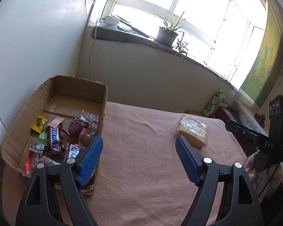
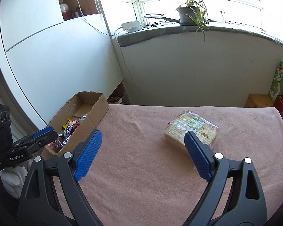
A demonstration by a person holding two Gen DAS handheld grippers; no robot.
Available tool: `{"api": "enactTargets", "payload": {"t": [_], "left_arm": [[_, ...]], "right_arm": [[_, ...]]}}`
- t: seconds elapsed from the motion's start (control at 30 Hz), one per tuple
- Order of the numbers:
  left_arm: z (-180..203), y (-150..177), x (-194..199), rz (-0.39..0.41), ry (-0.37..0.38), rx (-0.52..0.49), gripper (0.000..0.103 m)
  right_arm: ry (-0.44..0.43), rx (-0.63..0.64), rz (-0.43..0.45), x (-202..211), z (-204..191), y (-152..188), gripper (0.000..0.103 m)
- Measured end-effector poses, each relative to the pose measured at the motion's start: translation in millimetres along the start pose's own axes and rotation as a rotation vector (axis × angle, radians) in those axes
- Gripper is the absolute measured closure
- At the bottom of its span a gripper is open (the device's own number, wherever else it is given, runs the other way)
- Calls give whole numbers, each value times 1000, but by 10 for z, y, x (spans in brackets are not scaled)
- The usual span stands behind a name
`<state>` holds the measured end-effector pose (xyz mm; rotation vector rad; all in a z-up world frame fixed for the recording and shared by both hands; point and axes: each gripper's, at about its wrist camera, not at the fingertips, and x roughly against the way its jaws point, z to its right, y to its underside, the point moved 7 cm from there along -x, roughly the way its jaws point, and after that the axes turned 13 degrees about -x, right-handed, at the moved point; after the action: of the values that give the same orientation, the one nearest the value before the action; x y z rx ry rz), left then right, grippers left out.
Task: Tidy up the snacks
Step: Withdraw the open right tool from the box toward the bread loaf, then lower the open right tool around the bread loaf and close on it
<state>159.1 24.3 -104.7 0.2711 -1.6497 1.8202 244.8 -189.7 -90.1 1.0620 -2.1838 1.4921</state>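
An open cardboard box (image 1: 101,101) (image 2: 96,111) sits at the left of a table under a pink cloth (image 1: 141,150) (image 2: 141,150). Inside lie several wrapped snacks, among them a Snickers bar (image 1: 53,141) (image 2: 67,130) and a yellow candy (image 1: 39,123). A clear-wrapped pack of wafers (image 1: 193,130) (image 2: 190,130) lies alone on the cloth at the right. My left gripper (image 1: 138,146) is open and empty beside the box's right wall. My right gripper (image 2: 142,141) is open and empty, its right finger just in front of the wafers.
A windowsill with a potted plant (image 1: 167,33) (image 2: 190,13) and a white device (image 2: 131,26) runs behind the table. A green carton (image 1: 215,103) (image 2: 279,81) stands at the far right. A white cabinet (image 2: 47,56) flanks the box on the left.
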Motion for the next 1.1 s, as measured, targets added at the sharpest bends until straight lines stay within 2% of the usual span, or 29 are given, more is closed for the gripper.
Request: {"api": "enactTargets", "payload": {"t": [0.17,0.3,0.43,0.63,0.93,1.1], "left_arm": [[293,59,-207,-24,94,10,24],[511,60,-406,-48,145,18,24],[711,90,-572,-73,173,7,24],[924,147,-773,-113,197,4,24],[1279,109,-1061,-137,223,-30,24],[1356,52,-1268,-149,231,-26,24]], "right_arm": [[31,-105,-4,118,484,59,12],[53,-150,-25,111,804,92,12],[39,-162,-35,106,1037,45,12],[-7,-160,-75,-71,1206,-100,12],[-59,-86,-171,-547,1272,-341,12],[-81,-62,-236,-827,1330,-401,12]]}}
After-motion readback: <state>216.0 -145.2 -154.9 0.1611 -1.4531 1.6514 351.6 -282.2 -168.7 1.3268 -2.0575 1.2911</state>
